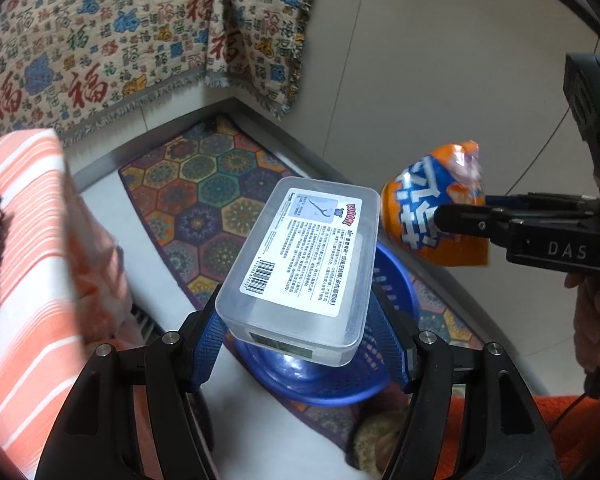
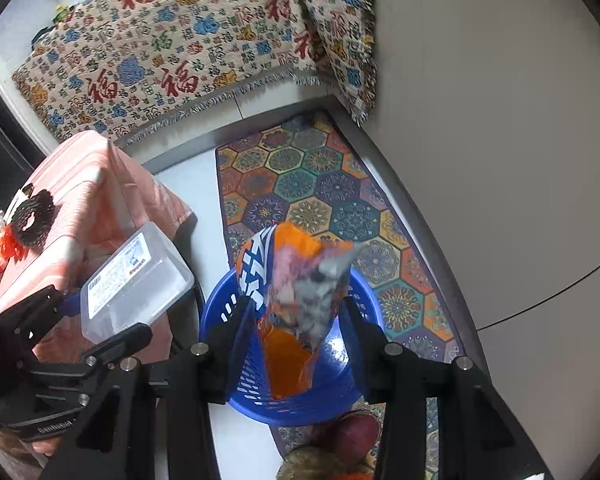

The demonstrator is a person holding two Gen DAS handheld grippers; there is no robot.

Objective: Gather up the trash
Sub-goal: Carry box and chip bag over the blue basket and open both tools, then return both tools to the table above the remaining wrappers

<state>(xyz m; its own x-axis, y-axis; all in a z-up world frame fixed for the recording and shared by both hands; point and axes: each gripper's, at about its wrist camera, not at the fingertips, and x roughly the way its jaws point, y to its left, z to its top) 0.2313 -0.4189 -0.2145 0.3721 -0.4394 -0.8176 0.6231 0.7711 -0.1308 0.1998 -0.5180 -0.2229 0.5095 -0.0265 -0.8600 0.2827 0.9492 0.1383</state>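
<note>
My left gripper (image 1: 300,344) is shut on a clear plastic box (image 1: 300,264) with a white label, held above a blue perforated basket (image 1: 396,280) on the floor. My right gripper (image 2: 296,336) is shut on an orange snack bag (image 2: 296,280), also held over the blue basket (image 2: 364,396). In the left wrist view the snack bag (image 1: 432,208) hangs at the right, pinched by the right gripper's fingers (image 1: 464,220). In the right wrist view the clear box (image 2: 136,276) and the left gripper (image 2: 104,320) are at the left.
A colourful hexagon-patterned mat (image 2: 312,184) lies under the basket. A pink striped suitcase (image 2: 88,184) stands at the left. A patterned cloth (image 2: 160,52) hangs at the back. A pale wall (image 2: 500,120) is at the right. A slipper (image 2: 352,432) is beside the basket.
</note>
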